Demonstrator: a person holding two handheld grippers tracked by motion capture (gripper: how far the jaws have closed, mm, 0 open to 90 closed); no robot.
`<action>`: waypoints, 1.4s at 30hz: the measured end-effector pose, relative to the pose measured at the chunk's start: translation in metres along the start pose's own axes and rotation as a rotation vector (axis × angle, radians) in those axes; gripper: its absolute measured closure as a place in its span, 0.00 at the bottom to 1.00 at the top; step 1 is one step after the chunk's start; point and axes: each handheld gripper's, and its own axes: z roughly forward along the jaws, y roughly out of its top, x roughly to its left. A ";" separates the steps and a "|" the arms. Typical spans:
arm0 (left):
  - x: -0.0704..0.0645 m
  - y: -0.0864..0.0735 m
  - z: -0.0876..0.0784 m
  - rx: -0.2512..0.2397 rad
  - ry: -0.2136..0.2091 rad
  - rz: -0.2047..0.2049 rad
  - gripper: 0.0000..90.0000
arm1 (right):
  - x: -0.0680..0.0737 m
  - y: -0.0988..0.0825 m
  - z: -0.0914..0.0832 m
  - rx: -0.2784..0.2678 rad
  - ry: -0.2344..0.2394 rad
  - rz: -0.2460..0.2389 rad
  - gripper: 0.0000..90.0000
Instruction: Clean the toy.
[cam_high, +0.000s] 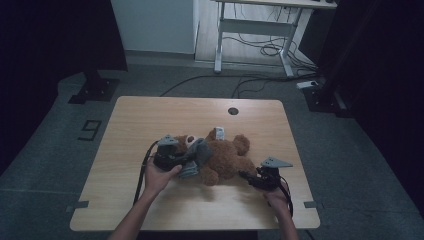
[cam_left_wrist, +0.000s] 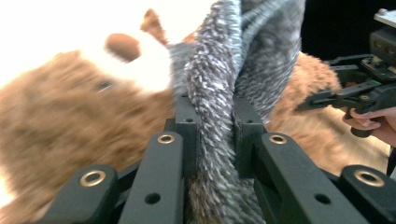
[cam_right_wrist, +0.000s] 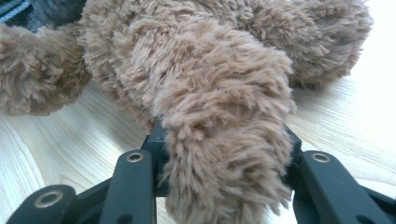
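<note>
Near the middle of the table (cam_high: 150, 115) lies the brown teddy bear (cam_high: 225, 155), a grey knitted garment (cam_high: 196, 159) bunched at its head. The left gripper (cam_left_wrist: 215, 121) is clenched on that knit, seemingly to work it along the bear, while the right gripper (cam_right_wrist: 224, 135) pinches a furry leg (cam_right_wrist: 224, 140), likely anchoring the toy.

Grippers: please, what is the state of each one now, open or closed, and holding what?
Left gripper: closed on the grey knitted scarf at the teddy bear.
Right gripper: closed on the bear's leg.
</note>
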 end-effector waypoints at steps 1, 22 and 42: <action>0.004 -0.002 -0.003 -0.002 0.005 -0.011 0.85 | 0.000 0.000 0.000 -0.001 0.000 -0.004 0.62; 0.025 0.013 -0.064 -0.119 0.159 -0.003 0.85 | -0.002 -0.002 0.001 0.002 0.010 0.013 0.62; 0.041 -0.049 -0.023 0.036 0.041 -0.084 0.85 | -0.003 -0.004 0.001 0.029 0.026 0.002 0.61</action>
